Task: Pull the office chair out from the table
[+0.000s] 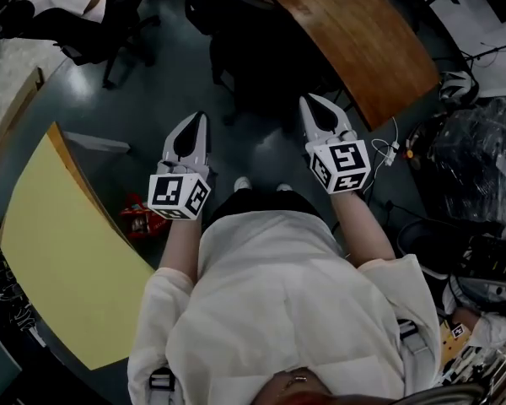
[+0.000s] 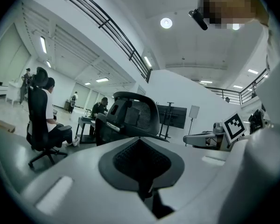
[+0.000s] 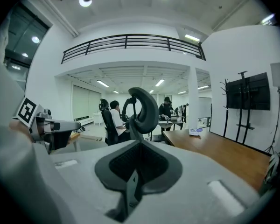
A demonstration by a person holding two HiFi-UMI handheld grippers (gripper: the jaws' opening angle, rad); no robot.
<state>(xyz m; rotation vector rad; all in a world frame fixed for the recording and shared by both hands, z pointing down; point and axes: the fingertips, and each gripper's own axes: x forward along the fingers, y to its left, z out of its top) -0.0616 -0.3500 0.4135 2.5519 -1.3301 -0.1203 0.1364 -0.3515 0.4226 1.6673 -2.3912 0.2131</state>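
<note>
Left tool [image 1: 196,129] and right tool [image 1: 316,108] both pressed together, empty; office chair [image 1: 257,62] straight ahead at wooden worktop [image 1: 354,40], right tool looks nearer.

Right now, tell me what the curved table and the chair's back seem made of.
Curved table: wood or veneer, with brown streaky grain and a satin sheen. Chair back: smooth black plastic frame. Its grey panel looks like mesh, though that is unconfirmed.

ahead: office chair [image 1: 261,74] | left: yellow table [image 1: 59,251] | right: brown table [image 1: 363,40] | floor [image 1: 173,74] between open
</note>
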